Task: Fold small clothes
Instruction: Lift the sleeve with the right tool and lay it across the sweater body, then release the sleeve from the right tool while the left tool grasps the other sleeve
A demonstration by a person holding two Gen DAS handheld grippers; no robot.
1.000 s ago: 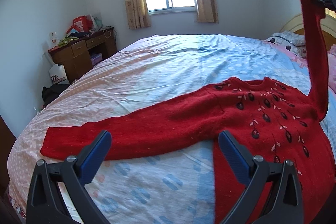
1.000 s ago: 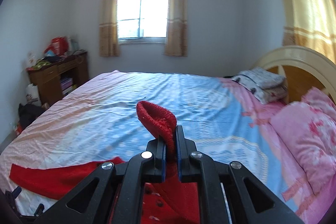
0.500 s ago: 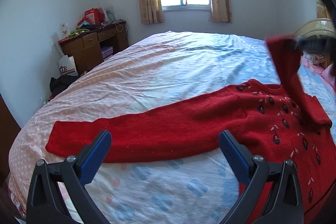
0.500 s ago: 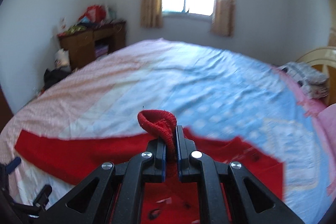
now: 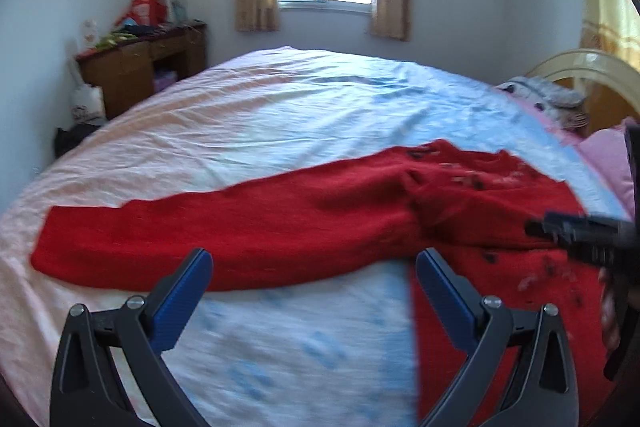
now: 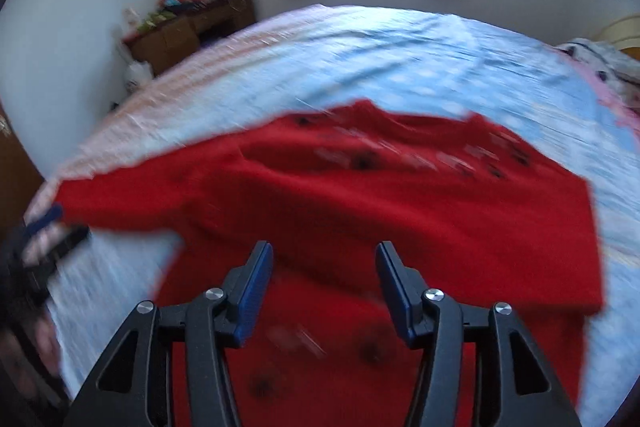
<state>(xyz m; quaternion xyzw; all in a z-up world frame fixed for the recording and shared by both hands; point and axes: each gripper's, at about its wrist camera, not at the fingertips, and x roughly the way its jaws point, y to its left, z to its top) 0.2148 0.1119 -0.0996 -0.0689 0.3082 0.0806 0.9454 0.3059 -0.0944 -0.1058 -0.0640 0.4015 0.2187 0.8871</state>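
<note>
Sweater [image 5: 360, 223] is lying flat near the bed's [image 5: 280, 115] front edge, one sleeve stretching left with free sheet around, while my right tongs [image 6: 324, 279], jaws just parting, are hovering empty above it and my left tongs [image 5: 314, 287] are gaping, released, beside the desk-and-window room.

The red knitted sweater [image 5: 320, 223] lies flat on the bed before me, front up, its neckline toward the far side. Dark leaf-shaped motifs with pale flecks run down its chest; blur hides their detail. One long sleeve [image 5: 192, 239] stretches straight out to the left along the sheet, cuff near the bed's edge. The other sleeve [image 6: 420, 211] is folded across the chest, lying slantwise over the body. I note some rumpling where the outstretched sleeve joins the body.
</note>
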